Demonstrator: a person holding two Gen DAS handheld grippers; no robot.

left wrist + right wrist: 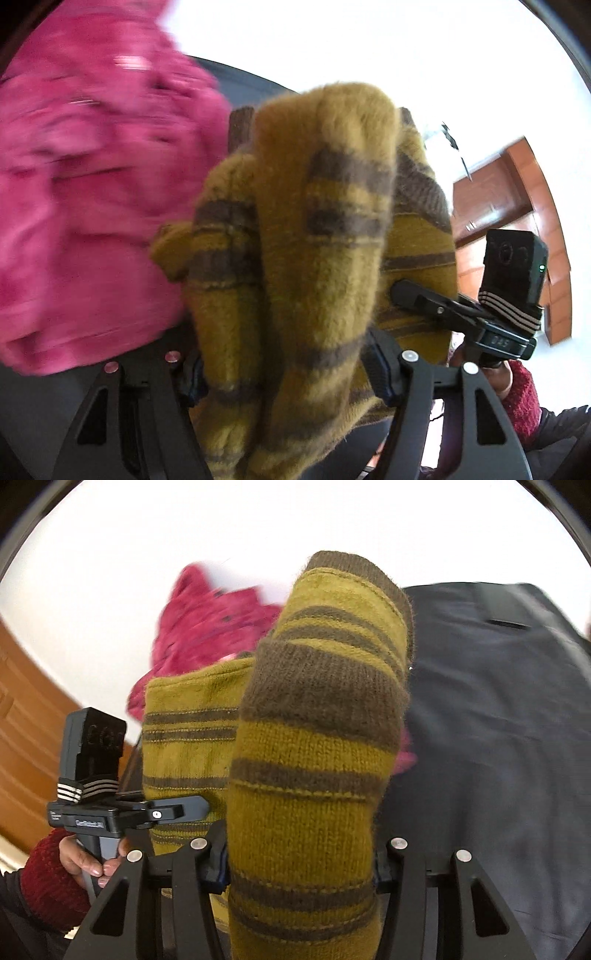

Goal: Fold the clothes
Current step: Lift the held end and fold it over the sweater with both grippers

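Clearly both tools are clamped on the same garment, a mustard-yellow knit sweater with brown stripes point(295, 229), which fills the centre of each wrist view. The left tool point(288, 373) pinches a thick bunched fold of it at the lower middle of its frame; the right tool point(299, 853) grips a striped, cuff-like stretch, probably a sleeve, low in its own frame. The sweater seems lifted between them, with a dark grey surface point(498, 720) to the right in the right view, though whether any of the knit rests on it is hidden. A blurred pink garment point(85, 192) sits in the upper left of the left view.

The risk, as I judge it, is in the bulk: the left grip holds a fat, fuzzy wad rather than an edge, so layers could slide out unevenly and spoil the fold line. The pink garment lies close and could be dragged along. If the tools pull apart too hard, the loose knit may stretch or slip free.

Little writing is readable: a small display reads roughly "045", and a white label on the other tool is too blurred to make out.
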